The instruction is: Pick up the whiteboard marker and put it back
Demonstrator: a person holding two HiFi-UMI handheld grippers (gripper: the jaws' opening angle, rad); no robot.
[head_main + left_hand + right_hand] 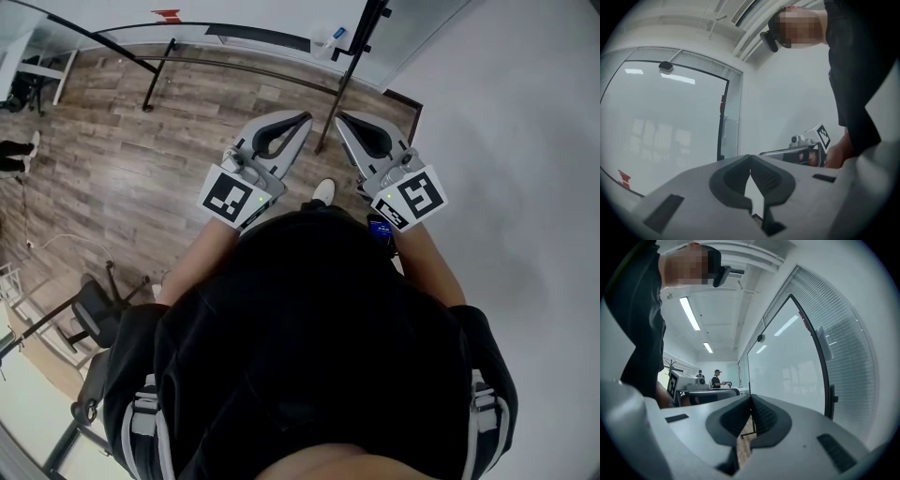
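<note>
Standing on a wood-plank floor (pixel 122 159) beside a white wall (pixel 525 141), the person faces a freestanding whiteboard (pixel 670 126) on black legs. The board fills the far side of both claw views. From the head view only its top edge and a dark ledge (pixel 258 37) show.

The body, in a dark top, takes up the lower half of the head view. Forearms are out in front and both tools are carried level, which reads as an approach carry, not a reach.

Left claw (pixel 302 120): pads together, nothing between them. Right claw (pixel 341 118): likewise pressed shut and empty. The two tips sit near each other, angled inward, pointing toward the board's stand.

Judgement: closed and tucked so nothing snags on the way in. Pick-up not yet begun.

Whiteboard marker: not identifiable in any view. A small blue-and-white item (pixel 338 37) sits near the right end of the ledge, by the frame post. It is too small to name and may be the marker or an eraser.

Next move likely calls for one claw to open ahead of the ledge.
</note>
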